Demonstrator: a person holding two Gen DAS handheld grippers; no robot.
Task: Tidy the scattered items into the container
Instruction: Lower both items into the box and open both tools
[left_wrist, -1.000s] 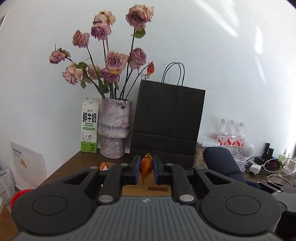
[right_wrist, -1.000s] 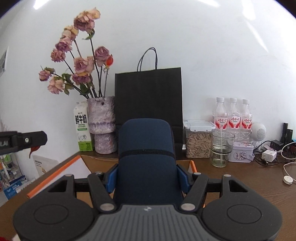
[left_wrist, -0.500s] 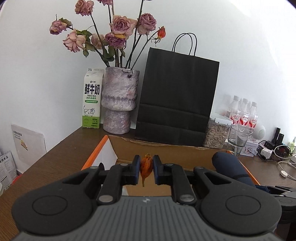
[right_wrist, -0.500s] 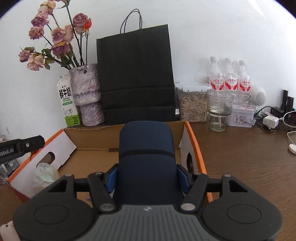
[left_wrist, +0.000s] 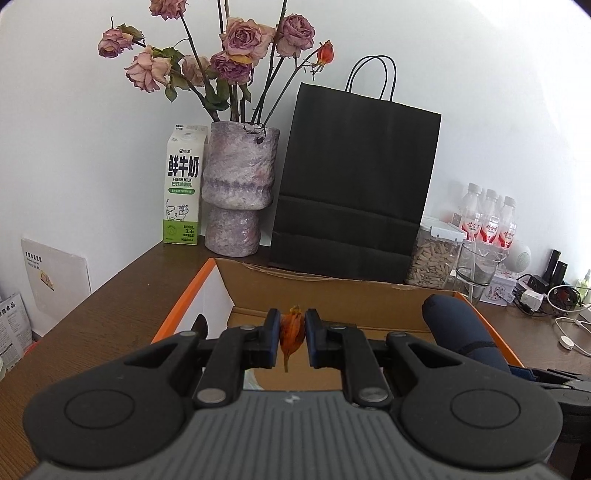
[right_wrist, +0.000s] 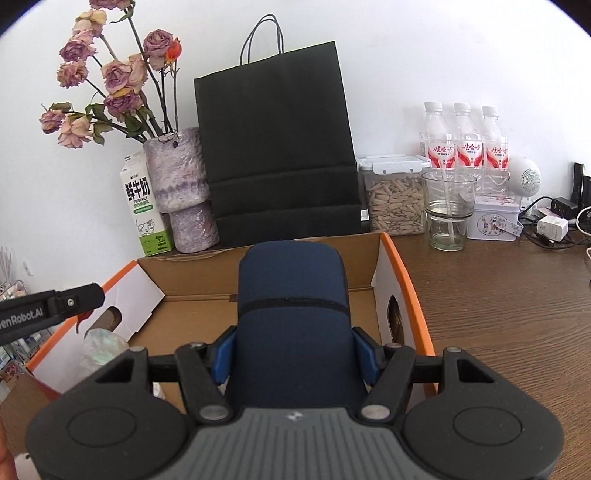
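My left gripper (left_wrist: 291, 334) is shut on a small dried orange flower bud (left_wrist: 291, 328), which hangs over the open cardboard box (left_wrist: 332, 291) with orange edges. My right gripper (right_wrist: 293, 350) is shut on a dark navy fabric case (right_wrist: 291, 295), its blue pads pressing both sides, held above the right half of the same box (right_wrist: 207, 280). The navy case (left_wrist: 458, 328) also shows at the right of the left wrist view. One left fingertip (right_wrist: 74, 302) pokes in at the left of the right wrist view. A crumpled iridescent wrapper (right_wrist: 105, 347) lies inside the box.
Behind the box stand a milk carton (left_wrist: 183, 188), a mottled vase of dried roses (left_wrist: 238, 192) and a black paper bag (left_wrist: 354, 181). To the right are a seed jar (right_wrist: 395, 195), a glass (right_wrist: 447, 210), three bottles (right_wrist: 465, 144), a tin and cables.
Both views tipped down and sank in the first half second, bringing the box into sight below both grippers. Since then nothing has moved; both grips are unchanged.
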